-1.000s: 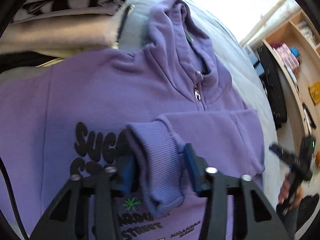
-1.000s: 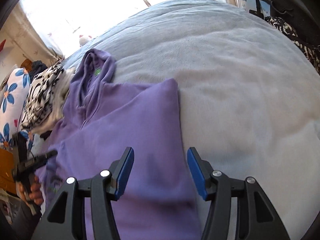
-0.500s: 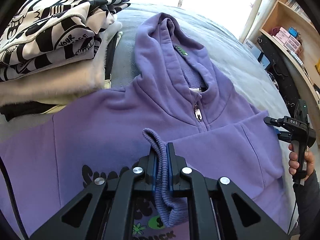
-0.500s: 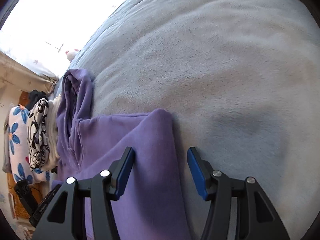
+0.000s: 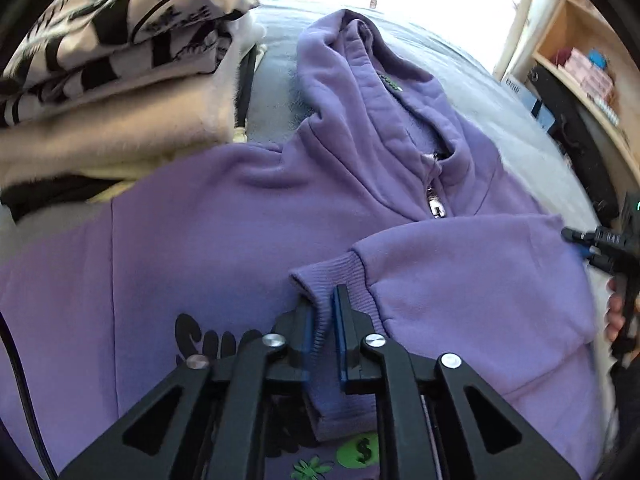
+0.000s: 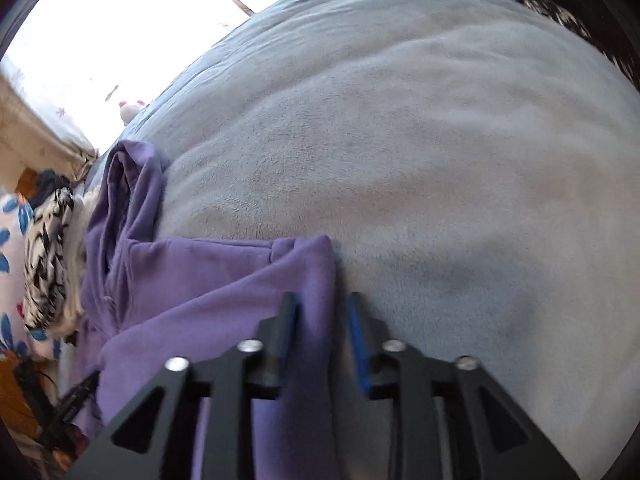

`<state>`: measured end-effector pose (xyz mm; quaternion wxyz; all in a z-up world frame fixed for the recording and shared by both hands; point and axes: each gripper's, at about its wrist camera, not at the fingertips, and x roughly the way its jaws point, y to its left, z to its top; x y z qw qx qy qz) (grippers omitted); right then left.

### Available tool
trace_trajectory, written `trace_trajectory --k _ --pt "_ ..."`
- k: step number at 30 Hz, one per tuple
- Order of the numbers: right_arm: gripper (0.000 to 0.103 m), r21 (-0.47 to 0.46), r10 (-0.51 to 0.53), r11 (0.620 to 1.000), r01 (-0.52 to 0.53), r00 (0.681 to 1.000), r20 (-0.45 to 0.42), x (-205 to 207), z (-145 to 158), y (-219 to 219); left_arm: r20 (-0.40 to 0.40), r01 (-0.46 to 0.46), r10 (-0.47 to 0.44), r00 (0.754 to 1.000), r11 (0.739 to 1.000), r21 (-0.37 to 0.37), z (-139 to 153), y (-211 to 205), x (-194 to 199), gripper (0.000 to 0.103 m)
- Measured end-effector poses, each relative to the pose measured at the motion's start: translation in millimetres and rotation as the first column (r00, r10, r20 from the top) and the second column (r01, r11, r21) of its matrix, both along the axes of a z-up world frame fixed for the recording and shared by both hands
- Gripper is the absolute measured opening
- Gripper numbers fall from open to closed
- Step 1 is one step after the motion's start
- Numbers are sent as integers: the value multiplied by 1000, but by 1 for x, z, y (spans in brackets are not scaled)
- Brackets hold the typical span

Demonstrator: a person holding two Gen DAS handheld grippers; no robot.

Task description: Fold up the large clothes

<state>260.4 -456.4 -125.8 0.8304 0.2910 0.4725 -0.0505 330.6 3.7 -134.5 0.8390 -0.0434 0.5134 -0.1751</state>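
1. Step in hand: you are folding a sleeve across the chest. The purple fleece zip hoodie (image 5: pixel 248 216) lies face up on the pale grey plush blanket (image 6: pixel 420 152), hood toward the window.
2. Your left gripper (image 5: pixel 323 320) is pinching the ribbed knit cuff (image 5: pixel 332 276) of the sleeve, blue pads pressed close on the fabric, over the black chest lettering.
3. Your right gripper (image 6: pixel 322 312) sits at the folded shoulder edge of the hoodie, one finger over purple cloth, the other over blanket. The jaws are narrowed but with a gap; you cannot tell whether they have caught the edge.
4. Next move, as a guess: lay the cuff flat across the chest and release, while the right side pins the fold line so it does not creep.
5. Textures: thick soft fleece, holds rounded folds; the ribbed cuff is stretchy and curls.
6. Nearby: a stack of folded garments (image 5: pixel 120 60), black-and-white print on top, cream beneath, touching the hoodie's far shoulder.
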Motion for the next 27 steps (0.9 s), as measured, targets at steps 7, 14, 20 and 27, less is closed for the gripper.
trace_trajectory --k 7,14,20,27 --pt "53 25 89 996 -89 996 5 -58 13 6 32 -20 20 999 1000 -3 27 19 -20 22" --pt "53 85 181 980 -179 984 -7 -99 -2 32 0 15 -15 1000 999 49 17 -8 -36 47" --pt "27 -65 193 979 -196 980 -38 -105 -2 54 -16 -62 65 998 992 113 -2 -12 -38 23" --pt "25 -137 161 976 -169 985 -67 -109 -9 55 -8 -58 59 998 987 149 -5 -10 -40 21"
